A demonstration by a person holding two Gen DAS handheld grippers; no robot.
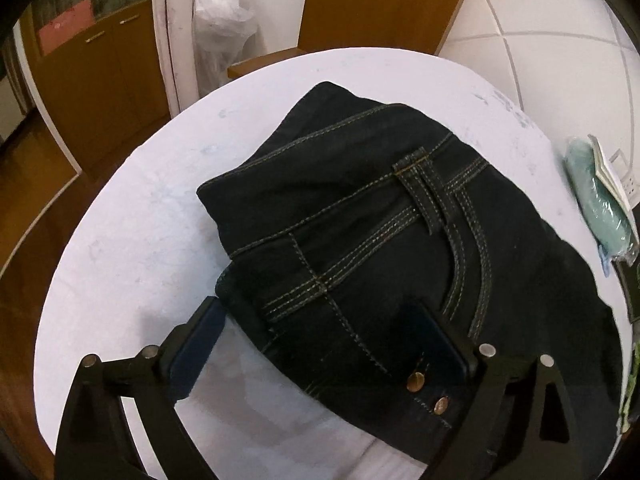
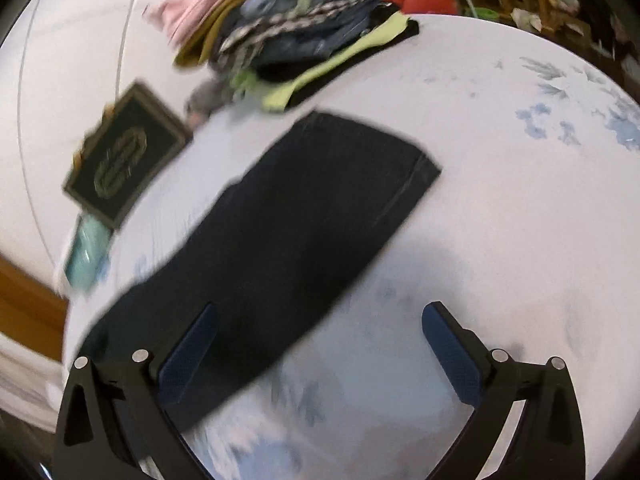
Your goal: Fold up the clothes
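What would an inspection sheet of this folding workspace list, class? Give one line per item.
Surface: white cloth with faint blue print.
Job's things: dark jeans, waistband end bunched, leg end flat.
Clutter: pile of clothes, dark framed item, teal packet.
Grippers: left tool open over the jeans; right tool open, holding nothing.
Cables: nothing seen.
Surroundings: wooden cabinet, plastic-lined bin.

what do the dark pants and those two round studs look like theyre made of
Dark navy pants: likely denim, matte woven cloth, judging by the tan contrast topstitching and belt loop. Two round coppery studs: apparently metal with a polished finish, since they glint.
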